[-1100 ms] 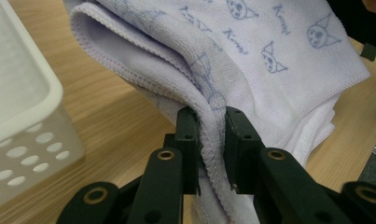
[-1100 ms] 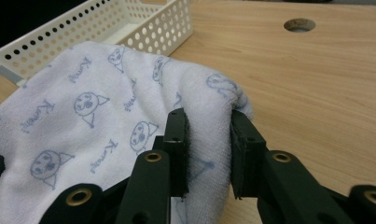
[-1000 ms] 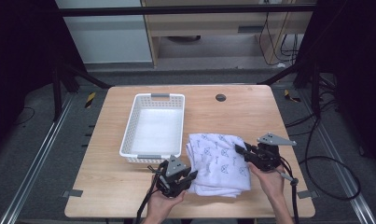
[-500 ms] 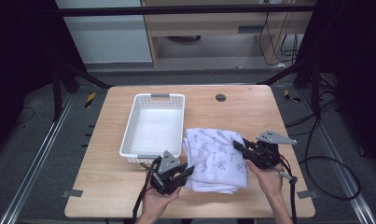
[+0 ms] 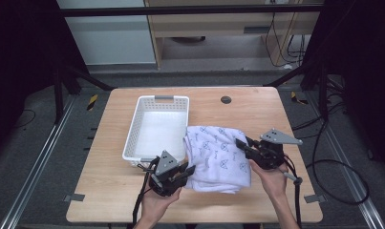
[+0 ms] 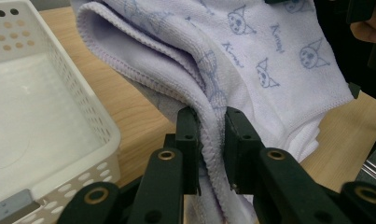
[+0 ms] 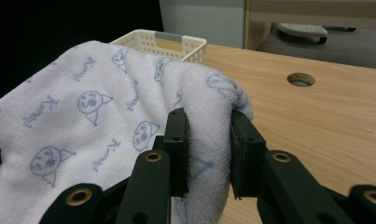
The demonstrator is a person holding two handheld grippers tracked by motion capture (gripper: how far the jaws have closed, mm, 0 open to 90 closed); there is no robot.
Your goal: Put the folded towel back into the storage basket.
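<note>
I have the folded towel (image 5: 219, 155) pinched from both sides: my left gripper (image 5: 189, 171) is clamped on the stitched edge layers at the towel's seven o'clock corner, and my right gripper (image 5: 240, 143) is clamped on a thick fold at its three o'clock side. The towel lies on the worktop (image 5: 257, 112) just beside the white basket (image 5: 156, 100), which stands at its ten o'clock and looks empty. To carry it well, I judge both hands should rise evenly so the folds do not slip apart, lift high enough to clear the basket's near rim, then travel toward ten o'clock and lower the bundle flat inside.
</note>
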